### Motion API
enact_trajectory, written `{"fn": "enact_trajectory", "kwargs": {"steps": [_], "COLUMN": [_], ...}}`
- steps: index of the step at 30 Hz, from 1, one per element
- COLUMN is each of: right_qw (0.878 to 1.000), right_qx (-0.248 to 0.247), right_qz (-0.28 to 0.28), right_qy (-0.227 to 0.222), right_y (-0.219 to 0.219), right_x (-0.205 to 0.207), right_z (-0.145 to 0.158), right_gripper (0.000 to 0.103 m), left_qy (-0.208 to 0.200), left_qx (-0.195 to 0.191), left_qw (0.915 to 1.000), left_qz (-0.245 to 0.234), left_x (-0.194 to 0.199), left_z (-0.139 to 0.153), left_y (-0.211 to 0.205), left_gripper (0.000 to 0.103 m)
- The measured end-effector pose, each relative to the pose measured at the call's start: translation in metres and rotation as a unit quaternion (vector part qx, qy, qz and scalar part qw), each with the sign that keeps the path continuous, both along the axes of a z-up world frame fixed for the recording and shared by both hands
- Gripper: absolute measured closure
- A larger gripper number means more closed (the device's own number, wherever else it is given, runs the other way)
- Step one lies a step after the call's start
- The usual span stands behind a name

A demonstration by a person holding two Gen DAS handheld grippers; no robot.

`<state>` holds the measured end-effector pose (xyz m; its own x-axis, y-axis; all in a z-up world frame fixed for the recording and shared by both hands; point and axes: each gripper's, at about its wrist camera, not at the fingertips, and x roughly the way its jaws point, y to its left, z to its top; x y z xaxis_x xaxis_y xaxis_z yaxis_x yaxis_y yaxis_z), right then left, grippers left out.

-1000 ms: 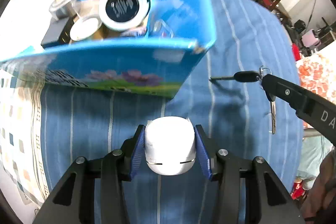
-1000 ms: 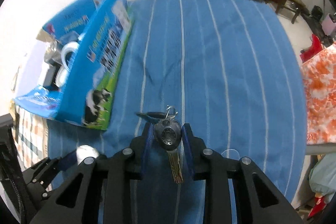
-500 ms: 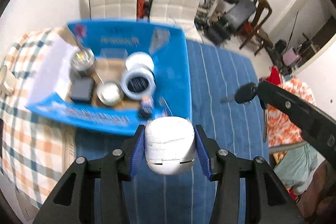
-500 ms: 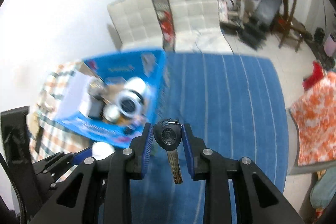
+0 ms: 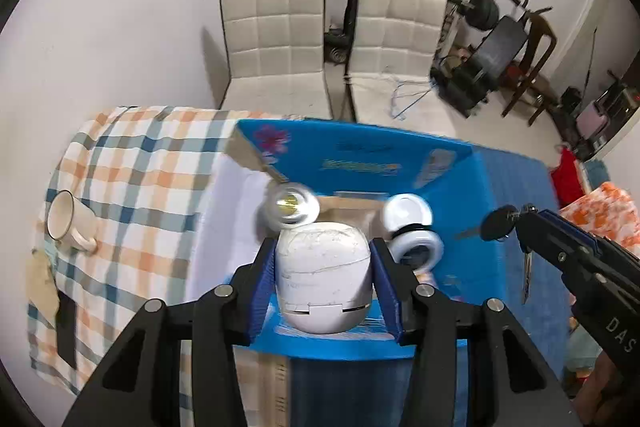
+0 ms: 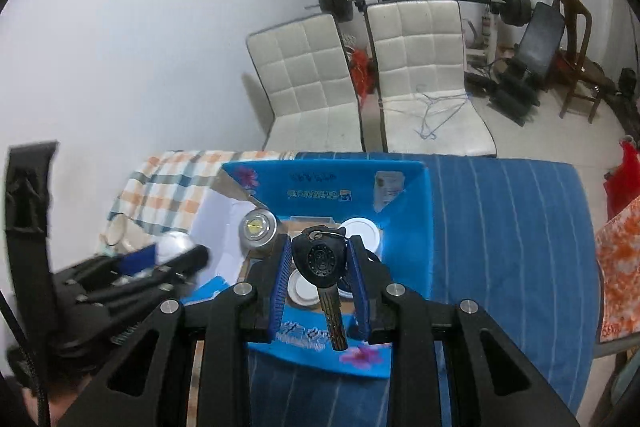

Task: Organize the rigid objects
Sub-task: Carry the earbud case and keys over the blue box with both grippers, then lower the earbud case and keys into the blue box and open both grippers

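My left gripper (image 5: 323, 269) is shut on a white rounded earbud case (image 5: 323, 283) and holds it above the open blue cardboard box (image 5: 360, 155). My right gripper (image 6: 320, 267) is shut on a black-headed key with a key ring (image 6: 320, 259), its blade hanging down, also above the blue box (image 6: 416, 195). The right gripper and key show at the right of the left wrist view (image 5: 500, 227). Inside the box lie a silver tin (image 6: 258, 227), white round lids (image 6: 362, 231) and a white ring-shaped object (image 5: 416, 247).
The box stands on a table with a blue striped cloth (image 6: 512, 227) on the right and a plaid cloth (image 5: 140, 179) on the left. A white mug (image 5: 68, 223) lies on the plaid cloth. Two white chairs (image 5: 276, 43) stand behind the table.
Both grippers have risen from the blue cloth with their objects and moved over the box. The view now looks down into the box from higher up.
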<state>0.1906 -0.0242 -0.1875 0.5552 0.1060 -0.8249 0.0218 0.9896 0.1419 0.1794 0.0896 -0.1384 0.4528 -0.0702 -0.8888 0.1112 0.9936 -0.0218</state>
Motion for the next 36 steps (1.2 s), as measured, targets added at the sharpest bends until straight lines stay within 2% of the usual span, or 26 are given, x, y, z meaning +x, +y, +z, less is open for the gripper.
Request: {"fn": "enact_trajectory", "kwargs": {"steps": [5, 13, 26, 33, 36], "right_qw": [0.999, 0.995, 0.983, 0.977, 0.971], "right_qx": [-0.010, -0.023, -0.066, -0.085, -0.086], "right_qz": [-0.013, -0.033, -0.045, -0.063, -0.080], "right_qy": [0.034, 0.094, 0.163, 0.184, 0.206], "right_y": [0.013, 0.008, 0.005, 0.006, 0.000], "right_x": [0.022, 0.037, 0.041, 0.046, 0.049], "right_z": [-0.045, -0.112, -0.171, -0.189, -0.199], "right_gripper": [0.073, 0.073, 0.072, 0.071, 0.071], "left_qy": [0.024, 0.076, 0.133, 0.165, 0.172], "left_qx": [0.014, 0.034, 0.047, 0.059, 0.061], "left_qw": [0.9996, 0.9965, 0.9900, 0.9846, 0.9831], "left_qz": [0.005, -0.008, -0.002, 0.001, 0.009], "left_x": [0.019, 0.039, 0.046, 0.046, 0.048], "left_z": [-0.028, -0.072, -0.126, -0.150, -0.157], "left_y": [0.023, 0.028, 0.027, 0.028, 0.032], "left_gripper": [0.060, 0.060, 0.059, 0.059, 0.058]}}
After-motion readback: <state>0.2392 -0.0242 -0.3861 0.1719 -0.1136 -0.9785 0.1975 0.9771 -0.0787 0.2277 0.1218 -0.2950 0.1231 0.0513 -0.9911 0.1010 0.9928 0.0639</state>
